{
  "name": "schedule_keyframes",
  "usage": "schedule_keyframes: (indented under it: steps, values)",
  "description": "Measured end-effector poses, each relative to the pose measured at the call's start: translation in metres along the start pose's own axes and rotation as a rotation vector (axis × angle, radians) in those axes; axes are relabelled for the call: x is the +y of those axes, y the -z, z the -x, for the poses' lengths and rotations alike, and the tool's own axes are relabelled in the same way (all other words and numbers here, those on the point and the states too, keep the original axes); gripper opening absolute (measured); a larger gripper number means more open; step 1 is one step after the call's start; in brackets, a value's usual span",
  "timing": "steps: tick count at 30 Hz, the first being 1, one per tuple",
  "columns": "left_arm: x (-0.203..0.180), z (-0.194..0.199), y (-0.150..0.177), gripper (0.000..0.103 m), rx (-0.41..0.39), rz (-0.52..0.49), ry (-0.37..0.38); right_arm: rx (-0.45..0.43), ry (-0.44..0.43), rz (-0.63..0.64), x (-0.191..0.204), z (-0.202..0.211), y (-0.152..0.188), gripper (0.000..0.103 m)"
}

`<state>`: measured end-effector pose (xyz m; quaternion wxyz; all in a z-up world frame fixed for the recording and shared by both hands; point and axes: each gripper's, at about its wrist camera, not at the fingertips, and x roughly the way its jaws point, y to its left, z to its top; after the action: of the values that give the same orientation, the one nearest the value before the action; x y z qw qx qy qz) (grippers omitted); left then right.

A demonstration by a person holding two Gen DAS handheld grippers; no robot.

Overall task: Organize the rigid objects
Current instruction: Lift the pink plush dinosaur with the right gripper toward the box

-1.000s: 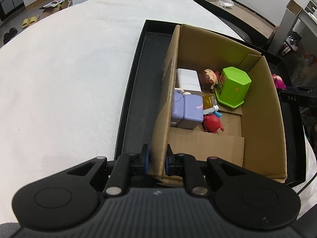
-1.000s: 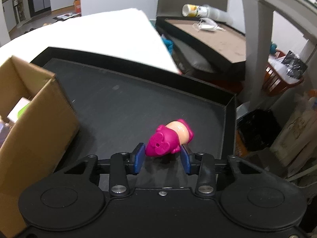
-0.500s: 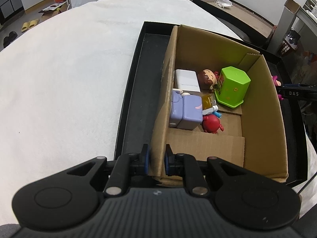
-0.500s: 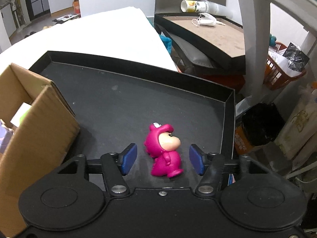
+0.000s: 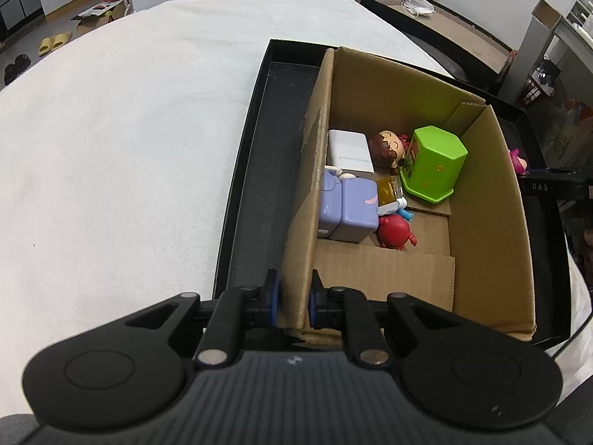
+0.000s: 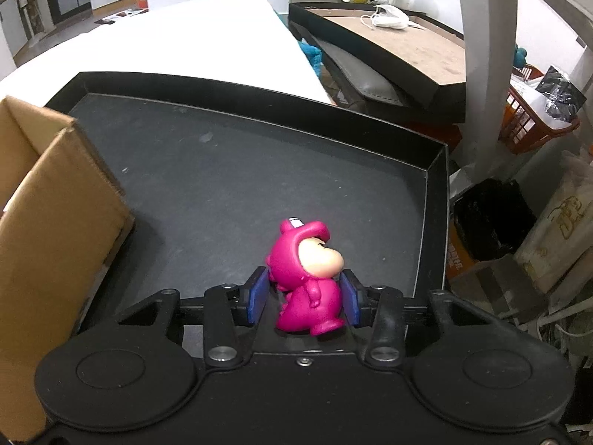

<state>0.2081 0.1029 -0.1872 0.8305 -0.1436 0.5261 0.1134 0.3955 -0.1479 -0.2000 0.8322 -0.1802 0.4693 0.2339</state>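
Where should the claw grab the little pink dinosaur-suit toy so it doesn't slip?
Best around its body, below the big head. The pink figurine stands upright on the black tray, so the right gripper comes level from behind, one pad on each side. The torso is narrower than the head, so the head should likely stop it sliding out.

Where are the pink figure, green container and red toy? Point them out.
pink figure (image 6: 309, 293), right wrist view, on its body.
green container (image 5: 439, 144), left wrist view, on its top face.
red toy (image 5: 394, 230), left wrist view, on its round body.
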Motion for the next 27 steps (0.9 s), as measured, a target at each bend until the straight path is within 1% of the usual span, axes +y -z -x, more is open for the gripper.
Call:
schedule_keyframes:
  steps: [4,7,9,16,27]
  values:
    - [0.001,0.001,0.001,0.014,-0.005,0.009,0.008,-0.014,0.0,-0.014,0.006,0.013,0.0,0.041]
    - [0.001,0.001,0.001,0.014,-0.005,0.014,0.01,-0.012,-0.005,-0.029,0.009,0.023,0.007,0.041]
    - [0.002,0.001,0.001,0.014,-0.005,0.014,0.013,-0.01,0.007,-0.027,0.013,0.031,0.01,0.041]
    - [0.002,0.001,0.0,0.014,-0.005,0.01,0.013,-0.026,0.008,-0.051,0.019,0.058,0.006,0.041]
    - [0.003,0.002,0.0,0.014,-0.005,0.016,0.021,-0.045,-0.018,-0.037,0.037,0.084,-0.004,0.041]
